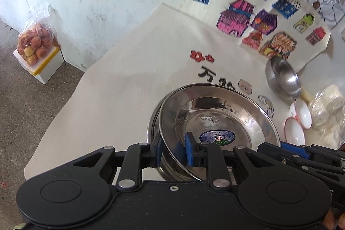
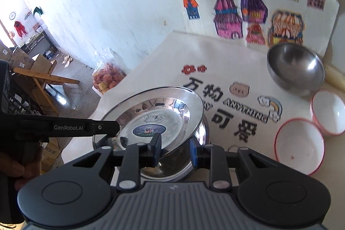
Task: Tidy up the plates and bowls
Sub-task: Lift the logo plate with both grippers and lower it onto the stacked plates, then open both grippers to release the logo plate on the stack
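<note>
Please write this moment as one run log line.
left gripper: shut on steel plate | right gripper: shut on steel plate | under: second plate

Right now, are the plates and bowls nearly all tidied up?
Not yet. One steel plate already sits on the cloth. A second shiny steel plate, tilted, is held by its rim in both the left gripper and the right gripper, right above the first, so it seems to be getting stacked. Still loose: the steel bowl and two white bowls with red rims.
</note>
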Available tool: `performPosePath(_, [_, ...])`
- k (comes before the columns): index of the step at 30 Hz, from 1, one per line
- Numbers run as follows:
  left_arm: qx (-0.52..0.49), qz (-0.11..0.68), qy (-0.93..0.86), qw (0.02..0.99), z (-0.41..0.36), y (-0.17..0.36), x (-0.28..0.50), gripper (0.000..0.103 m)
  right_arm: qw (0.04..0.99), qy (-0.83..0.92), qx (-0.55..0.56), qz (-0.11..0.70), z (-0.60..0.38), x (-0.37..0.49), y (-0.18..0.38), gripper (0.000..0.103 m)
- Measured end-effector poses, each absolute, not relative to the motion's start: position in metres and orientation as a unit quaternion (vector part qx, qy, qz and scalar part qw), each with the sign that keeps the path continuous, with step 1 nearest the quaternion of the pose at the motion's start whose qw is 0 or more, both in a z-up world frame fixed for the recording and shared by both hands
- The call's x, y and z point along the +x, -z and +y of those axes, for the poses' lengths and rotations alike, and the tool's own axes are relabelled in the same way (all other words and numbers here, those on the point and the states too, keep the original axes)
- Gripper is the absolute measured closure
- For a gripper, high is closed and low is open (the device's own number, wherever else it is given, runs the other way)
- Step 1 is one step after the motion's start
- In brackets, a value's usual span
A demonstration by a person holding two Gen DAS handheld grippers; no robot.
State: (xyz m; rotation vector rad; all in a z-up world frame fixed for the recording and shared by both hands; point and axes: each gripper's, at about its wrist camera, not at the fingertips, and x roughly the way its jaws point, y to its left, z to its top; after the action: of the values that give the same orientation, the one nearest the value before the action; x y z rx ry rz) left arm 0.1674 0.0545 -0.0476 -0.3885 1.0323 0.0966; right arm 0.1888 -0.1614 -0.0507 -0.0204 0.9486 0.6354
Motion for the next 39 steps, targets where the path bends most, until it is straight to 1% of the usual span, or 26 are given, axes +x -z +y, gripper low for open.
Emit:
performPosePath(11, [-0.163, 0.507, -0.044, 0.845, 0.056, 0.055, 0.173, 0.079, 0.832, -0.287, 0.005, 0.474, -0.16, 0.192, 0.068, 0.072])
performPosePath(31, [-0.137, 0.533, -0.045, 0.834, 0.049, 0.064, 0.183, 0.077, 0.824, -0.276, 0.004, 0.495, -0.153, 0.199, 0.075, 0.07])
performPosePath(38, [-0.125, 0.534, -0.055, 0.834, 0.047, 0.063, 0.182, 0.077, 0.817, -0.276, -0.014, 0.506, -0.148, 0.198, 0.081, 0.062])
performPosePath(39, [-0.124, 0.533, -0.056, 0.835, 0.047, 0.062, 0.182, 0.075, 0.817, -0.276, -0.017, 0.506, -0.147, 0.198, 0.081, 0.058])
